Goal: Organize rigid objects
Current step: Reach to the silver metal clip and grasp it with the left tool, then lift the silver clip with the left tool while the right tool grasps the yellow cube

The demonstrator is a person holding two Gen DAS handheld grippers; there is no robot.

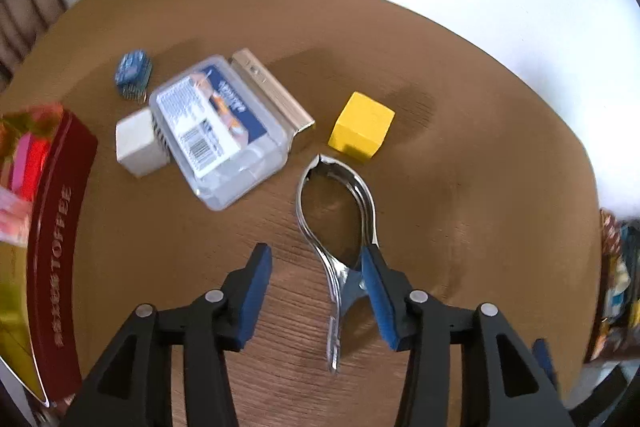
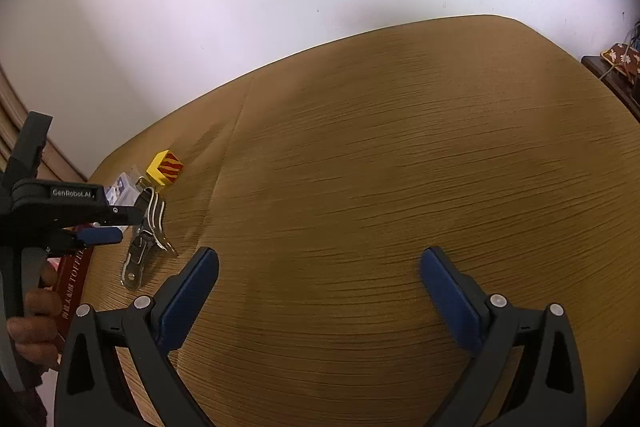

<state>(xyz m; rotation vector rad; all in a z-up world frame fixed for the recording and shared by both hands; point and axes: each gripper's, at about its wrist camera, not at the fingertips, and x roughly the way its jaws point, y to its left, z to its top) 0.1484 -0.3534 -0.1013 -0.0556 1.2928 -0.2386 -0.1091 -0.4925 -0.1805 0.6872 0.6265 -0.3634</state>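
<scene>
Tongs (image 1: pixel 340 227): lower centre, lying flat on desk (image 1: pixel 460 131), your next pickup.
Left gripper (image 1: pixel 316 259): spread wide, straddling the handle, nothing clamped.
Right gripper (image 2: pixel 320 267): spread wide, idle.

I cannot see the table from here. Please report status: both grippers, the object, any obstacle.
Left gripper open over shiny metal tongs, not gripping. Right gripper open, empty, above bare brown table. Yellow cube just beyond tongs' tips.
</scene>
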